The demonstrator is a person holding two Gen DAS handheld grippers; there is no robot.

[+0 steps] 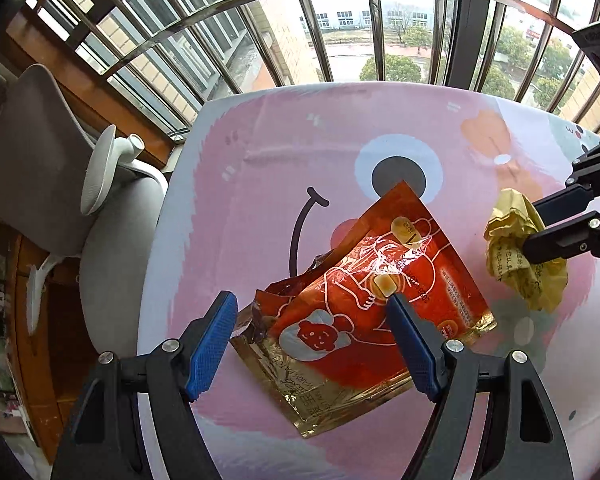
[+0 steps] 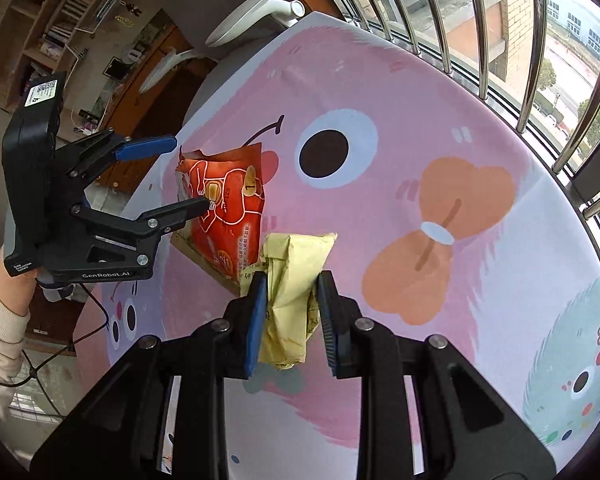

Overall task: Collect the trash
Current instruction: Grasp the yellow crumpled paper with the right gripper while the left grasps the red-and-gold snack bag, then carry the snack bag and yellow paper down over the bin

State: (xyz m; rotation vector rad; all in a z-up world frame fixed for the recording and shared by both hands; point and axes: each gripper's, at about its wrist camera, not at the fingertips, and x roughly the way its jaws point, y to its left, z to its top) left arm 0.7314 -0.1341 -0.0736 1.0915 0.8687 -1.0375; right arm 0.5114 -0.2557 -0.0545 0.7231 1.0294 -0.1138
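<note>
Left gripper: hanging spread wide over the tabletop, its blue pads well apart and pinching nothing.
Orange snack bag: lying crumpled and torn open on the tabletop straight ahead of the left gripper, its near end sitting between the spread fingers; the right-hand finger is overlapping the bag's face, though whether it is touching cannot be told.
Right gripper: pinching the yellow paper wad, the two pads pressing in on its sides.
Yellow paper wad, placing: sitting between the right gripper's fingers and sticking out past their tips; seen from the left wrist view, it is lying to the right of the snack bag, near it.
Person's hand: showing in a pale sleeve at the left of the right wrist view, holding the left gripper's body.
Tabletop: carrying a pink cartoon-face print with a large round eye just beyond the bag.
Grey chair: standing left of the left gripper, beside the tabletop's edge.
Window bars: running across beyond the tabletop's far edge, buildings and trees showing outside.
</note>
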